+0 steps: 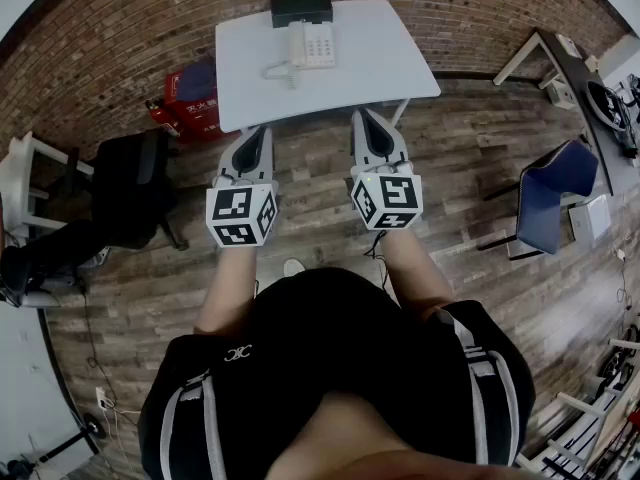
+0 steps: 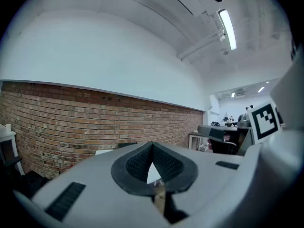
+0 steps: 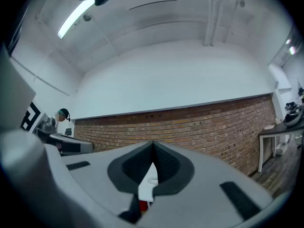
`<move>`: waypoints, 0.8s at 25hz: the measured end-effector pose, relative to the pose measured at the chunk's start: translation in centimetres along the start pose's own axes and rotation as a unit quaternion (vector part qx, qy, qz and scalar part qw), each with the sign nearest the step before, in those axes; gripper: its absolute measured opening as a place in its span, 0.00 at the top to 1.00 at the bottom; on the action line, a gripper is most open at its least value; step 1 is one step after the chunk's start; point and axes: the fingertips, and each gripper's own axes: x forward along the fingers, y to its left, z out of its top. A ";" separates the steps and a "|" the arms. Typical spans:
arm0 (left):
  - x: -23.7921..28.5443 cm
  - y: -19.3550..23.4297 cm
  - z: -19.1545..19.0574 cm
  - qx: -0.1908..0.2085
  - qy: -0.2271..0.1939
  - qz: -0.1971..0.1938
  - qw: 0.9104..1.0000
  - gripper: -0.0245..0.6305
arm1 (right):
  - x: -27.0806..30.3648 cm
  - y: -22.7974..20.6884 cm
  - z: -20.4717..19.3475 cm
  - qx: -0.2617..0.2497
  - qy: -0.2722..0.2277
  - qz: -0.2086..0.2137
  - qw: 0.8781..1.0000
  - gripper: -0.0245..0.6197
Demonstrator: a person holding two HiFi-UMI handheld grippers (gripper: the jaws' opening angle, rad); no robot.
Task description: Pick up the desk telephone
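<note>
Left tool (image 1: 260, 131) and right tool (image 1: 363, 116) both clenched, empty, just short of the table's (image 1: 390, 73) near edge. Desk telephone (image 1: 312, 44) sits by the table's far edge, long axis near-to-far.

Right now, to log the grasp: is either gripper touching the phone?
Apart. Head view: left gripper and right gripper hang over floor, short of the table holding the phone.

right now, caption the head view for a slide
Left claw and right claw, both shut and empty, point toward the table bearing the phone.
</note>
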 end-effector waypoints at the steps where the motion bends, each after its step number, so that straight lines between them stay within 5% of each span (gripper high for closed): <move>1: 0.0 0.1 0.0 -0.001 0.000 -0.001 1.000 0.96 | 0.2 0.1 0.0 0.001 0.000 0.002 1.000 0.96; 20: 0.3 3.6 0.3 -0.018 -0.012 -0.037 0.999 0.96 | 2.6 3.8 -0.5 0.013 -0.004 -0.006 1.000 0.96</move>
